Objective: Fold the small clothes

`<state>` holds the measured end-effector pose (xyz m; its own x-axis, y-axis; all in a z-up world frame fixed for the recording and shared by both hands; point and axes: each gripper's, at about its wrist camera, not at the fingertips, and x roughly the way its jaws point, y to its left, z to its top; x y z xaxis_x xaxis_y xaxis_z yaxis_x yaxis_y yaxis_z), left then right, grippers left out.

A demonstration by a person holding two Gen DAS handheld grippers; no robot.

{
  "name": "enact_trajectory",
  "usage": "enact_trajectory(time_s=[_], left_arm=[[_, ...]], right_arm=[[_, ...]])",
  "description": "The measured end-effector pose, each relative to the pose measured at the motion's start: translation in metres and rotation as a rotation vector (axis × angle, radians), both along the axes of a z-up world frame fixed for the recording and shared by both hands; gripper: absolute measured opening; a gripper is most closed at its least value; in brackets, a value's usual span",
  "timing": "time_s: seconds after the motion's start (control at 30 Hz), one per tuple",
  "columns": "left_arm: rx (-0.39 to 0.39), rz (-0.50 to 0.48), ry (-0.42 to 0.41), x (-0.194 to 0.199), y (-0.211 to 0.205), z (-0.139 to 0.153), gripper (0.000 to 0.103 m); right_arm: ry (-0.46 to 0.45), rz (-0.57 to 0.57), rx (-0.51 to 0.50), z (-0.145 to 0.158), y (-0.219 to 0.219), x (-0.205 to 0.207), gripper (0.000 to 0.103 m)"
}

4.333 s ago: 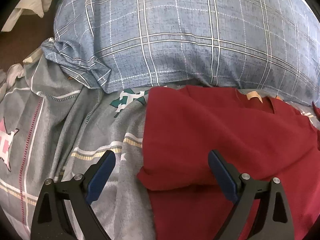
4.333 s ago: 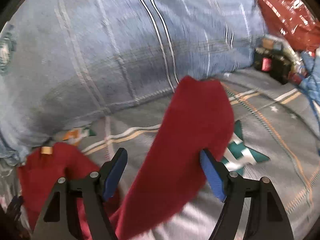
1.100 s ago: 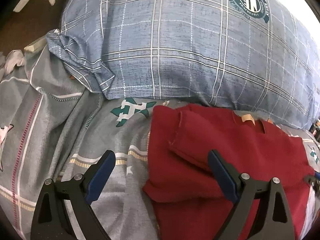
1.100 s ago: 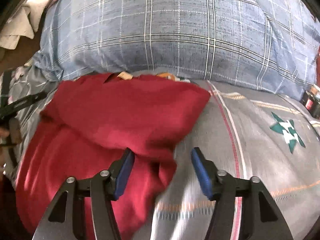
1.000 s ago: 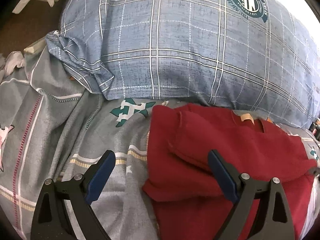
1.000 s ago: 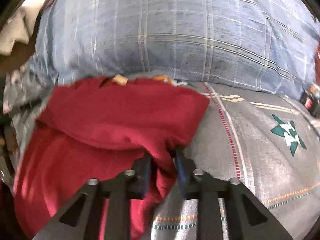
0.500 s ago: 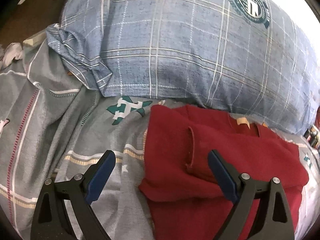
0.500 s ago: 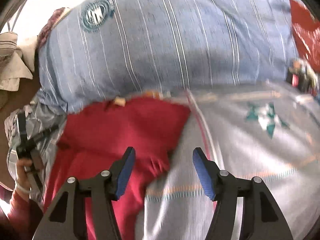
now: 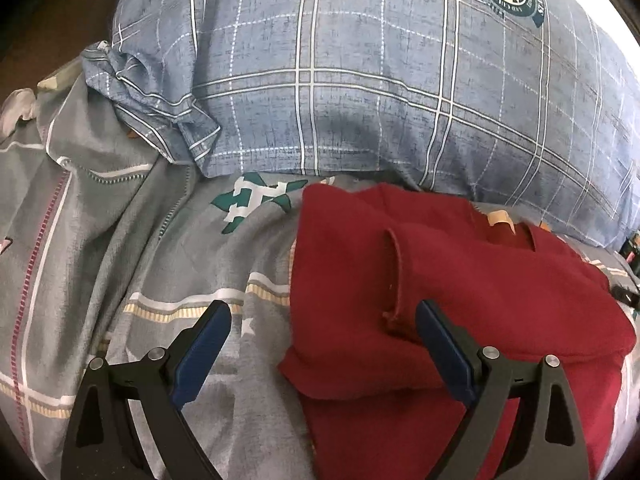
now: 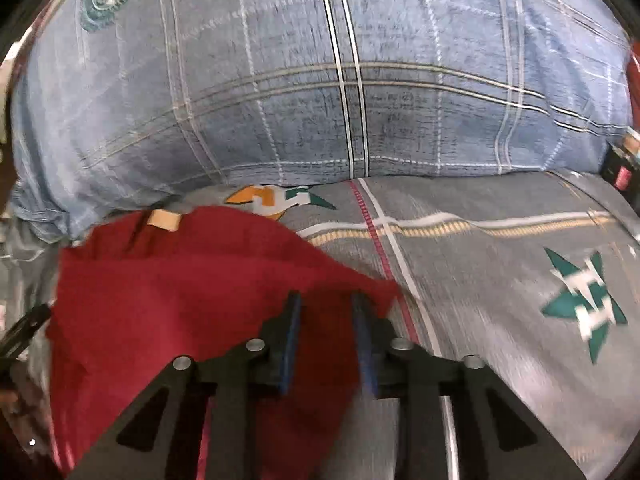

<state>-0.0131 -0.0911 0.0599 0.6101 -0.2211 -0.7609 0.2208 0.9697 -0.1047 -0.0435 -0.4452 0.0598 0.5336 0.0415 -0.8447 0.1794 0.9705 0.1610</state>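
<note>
A dark red shirt (image 9: pixel 460 280) lies on the grey patterned bedsheet (image 9: pixel 160 240), its sleeve folded across the body and a tan neck label near the pillow. My left gripper (image 9: pixel 322 344) is open and empty, hovering over the shirt's left edge. In the right wrist view my right gripper (image 10: pixel 326 316) has its jaws close together on the right edge of the red shirt (image 10: pixel 180 292), pinching the cloth. The view is blurred by motion.
A large blue plaid pillow (image 9: pixel 360 72) fills the back, right behind the shirt; it also shows in the right wrist view (image 10: pixel 320 80). A dark object (image 10: pixel 618 168) lies at the far right by the pillow. The sheet (image 10: pixel 500 280) spreads to the right.
The right gripper, open half a second ago, has closed on the shirt's right edge. The folded sleeve has shifted across the shirt. The left gripper stays open and nearly still.
</note>
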Motion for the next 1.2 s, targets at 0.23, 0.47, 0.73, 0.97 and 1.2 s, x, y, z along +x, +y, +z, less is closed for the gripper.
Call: enact_trajectory(time_s=[0.23, 0.47, 0.73, 0.97, 1.2], left_arm=[[0.028, -0.025, -0.01, -0.009, -0.006, -0.001, 0.094], [0.026, -0.05, -0.024, -0.033, -0.003, 0.007, 0.094], [0.037, -0.071, -0.035, -0.08, 0.008, 0.022, 0.094], [0.027, -0.027, -0.036, -0.128, 0.023, 0.036, 0.095], [0.038, -0.048, -0.019, -0.174, 0.026, 0.035, 0.095]], right_arm=[[0.026, 0.122, -0.099, 0.003, 0.034, -0.067, 0.051], [-0.042, 0.038, 0.008, 0.022, 0.022, -0.099, 0.057], [-0.103, 0.072, -0.018, 0.042, 0.054, -0.092, 0.06], [-0.085, 0.156, 0.043, 0.035, 0.102, -0.108, 0.06], [-0.042, 0.187, 0.101, 0.032, 0.11, -0.158, 0.061]])
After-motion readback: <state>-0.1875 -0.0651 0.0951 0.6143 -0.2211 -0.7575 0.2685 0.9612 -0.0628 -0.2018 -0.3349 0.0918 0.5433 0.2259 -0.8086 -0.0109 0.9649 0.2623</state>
